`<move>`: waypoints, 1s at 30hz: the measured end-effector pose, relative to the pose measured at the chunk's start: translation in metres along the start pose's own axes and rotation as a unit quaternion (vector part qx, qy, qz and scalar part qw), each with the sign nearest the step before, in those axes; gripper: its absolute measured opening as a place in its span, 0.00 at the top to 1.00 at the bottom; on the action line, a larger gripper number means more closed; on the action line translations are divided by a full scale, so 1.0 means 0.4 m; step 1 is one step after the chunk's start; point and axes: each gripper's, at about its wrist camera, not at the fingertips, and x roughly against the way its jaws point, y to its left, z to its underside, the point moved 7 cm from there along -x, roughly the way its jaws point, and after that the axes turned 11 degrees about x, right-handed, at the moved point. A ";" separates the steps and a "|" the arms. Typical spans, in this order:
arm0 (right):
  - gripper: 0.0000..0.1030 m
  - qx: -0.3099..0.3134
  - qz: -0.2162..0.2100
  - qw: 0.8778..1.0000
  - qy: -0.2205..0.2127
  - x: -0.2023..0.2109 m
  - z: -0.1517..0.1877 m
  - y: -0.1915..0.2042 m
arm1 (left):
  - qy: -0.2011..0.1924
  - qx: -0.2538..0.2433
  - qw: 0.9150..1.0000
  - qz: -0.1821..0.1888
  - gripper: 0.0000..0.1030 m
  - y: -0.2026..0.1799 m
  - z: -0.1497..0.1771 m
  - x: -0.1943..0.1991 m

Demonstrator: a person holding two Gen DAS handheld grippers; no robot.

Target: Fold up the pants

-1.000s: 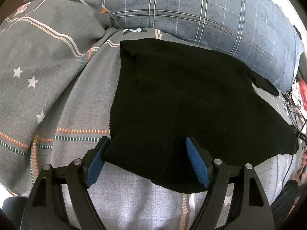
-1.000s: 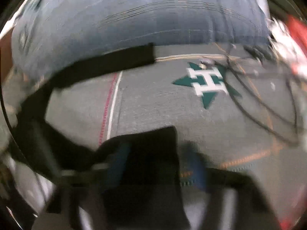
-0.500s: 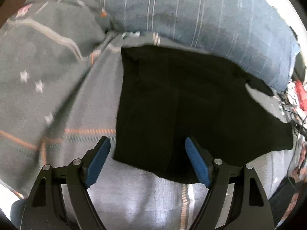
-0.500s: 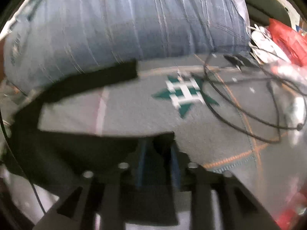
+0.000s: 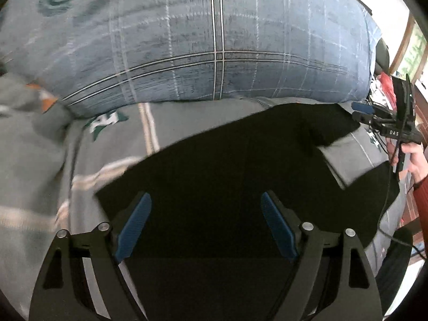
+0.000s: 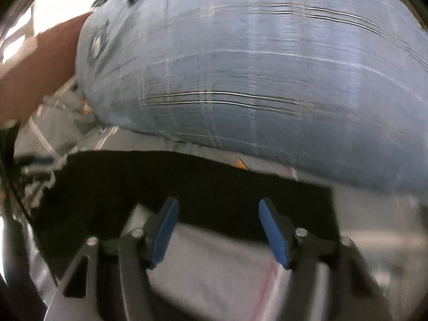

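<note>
Black pants (image 5: 227, 165) lie flat on a grey patterned bedsheet (image 5: 42, 176). My left gripper (image 5: 204, 203) is open, its blue pads spread just above the near part of the pants, holding nothing. My right gripper (image 6: 216, 211) is open and empty, hovering over the edge of the pants (image 6: 187, 182), which show as a black band across the blurred right wrist view. The right gripper also shows at the far right of the left wrist view (image 5: 374, 115), held in a hand.
A big blue plaid pillow (image 5: 219, 48) lies behind the pants and fills the top of the right wrist view (image 6: 267, 67). Black cables (image 5: 388, 208) and red clutter (image 5: 385, 85) sit at the bed's right side.
My right gripper let go of the black cloth and opened, swinging left to face the pillow. My left gripper stayed open and moved forward over the pants.
</note>
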 end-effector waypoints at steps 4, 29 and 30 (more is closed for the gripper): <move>0.25 0.035 -0.015 0.999 0.039 -0.115 -0.038 -0.008 | 0.031 -0.035 0.999 -0.004 0.18 0.001 -0.059 -0.092; 0.97 0.155 0.042 0.987 -0.021 0.050 -0.095 0.091 | 0.016 -0.168 0.985 0.027 0.94 -0.160 -0.061 -0.031; 0.97 0.162 0.048 0.985 -0.032 0.093 -0.089 0.107 | 0.006 -0.167 0.985 0.029 0.94 -0.173 -0.047 0.008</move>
